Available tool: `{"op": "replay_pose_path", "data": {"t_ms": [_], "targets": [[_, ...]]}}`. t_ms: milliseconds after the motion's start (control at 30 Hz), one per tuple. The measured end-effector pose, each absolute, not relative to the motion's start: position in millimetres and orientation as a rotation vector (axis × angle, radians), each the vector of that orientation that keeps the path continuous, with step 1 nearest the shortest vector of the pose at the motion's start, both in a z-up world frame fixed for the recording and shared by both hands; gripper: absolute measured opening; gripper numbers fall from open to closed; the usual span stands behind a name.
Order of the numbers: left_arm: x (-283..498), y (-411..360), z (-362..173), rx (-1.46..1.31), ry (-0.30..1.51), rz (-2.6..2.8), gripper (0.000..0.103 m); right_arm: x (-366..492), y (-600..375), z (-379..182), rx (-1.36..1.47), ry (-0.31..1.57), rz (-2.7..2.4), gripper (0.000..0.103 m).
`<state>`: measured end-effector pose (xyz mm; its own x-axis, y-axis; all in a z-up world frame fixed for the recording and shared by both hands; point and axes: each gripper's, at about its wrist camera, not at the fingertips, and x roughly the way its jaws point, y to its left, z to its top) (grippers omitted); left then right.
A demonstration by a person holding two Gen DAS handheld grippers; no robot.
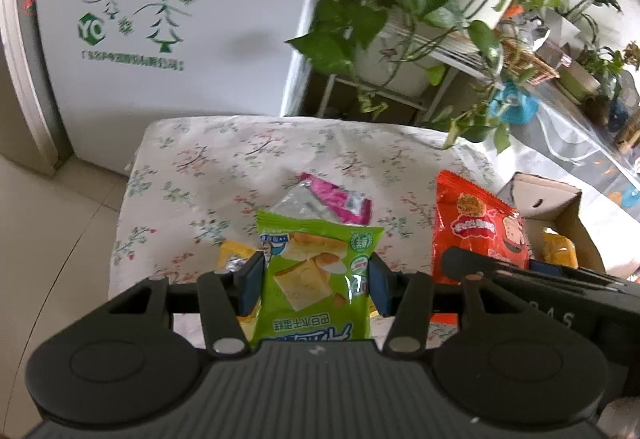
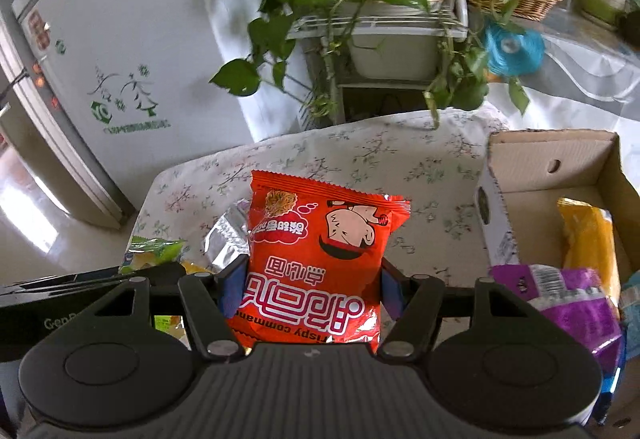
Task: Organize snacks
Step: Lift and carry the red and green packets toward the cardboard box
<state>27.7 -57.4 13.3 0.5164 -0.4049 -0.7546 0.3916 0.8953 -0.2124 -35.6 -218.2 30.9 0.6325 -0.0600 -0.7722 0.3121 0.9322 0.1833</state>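
covering the table, a floral cloth (image 1: 280, 155) faces a white fridge (image 1: 180, 39).

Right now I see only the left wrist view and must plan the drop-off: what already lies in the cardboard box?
Observer: A purple packet lies at the near end of the cardboard box, beside a yellow packet.
Operator: Is the red packet actually gripped?
Observer: Yes, the right gripper has its fingers pressed on both sides of the red packet.
Operator: Any room left in the box?
Observer: Its far half shows bare cardboard floor.
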Motion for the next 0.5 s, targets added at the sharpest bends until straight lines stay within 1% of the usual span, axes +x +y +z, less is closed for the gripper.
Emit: {"op": "replay_pose_path", "data": {"t_ms": [167, 500], "targets": [[21, -72, 18, -0.005, 0.900, -0.506, 0.052, -47, -239, 40, 0.316, 0.828, -0.259, 0.072], [-7, -105, 27, -0.008, 0.871, -0.622, 0.052, -82, -292, 61, 0.429, 0.767, -0.322, 0.072]]}}
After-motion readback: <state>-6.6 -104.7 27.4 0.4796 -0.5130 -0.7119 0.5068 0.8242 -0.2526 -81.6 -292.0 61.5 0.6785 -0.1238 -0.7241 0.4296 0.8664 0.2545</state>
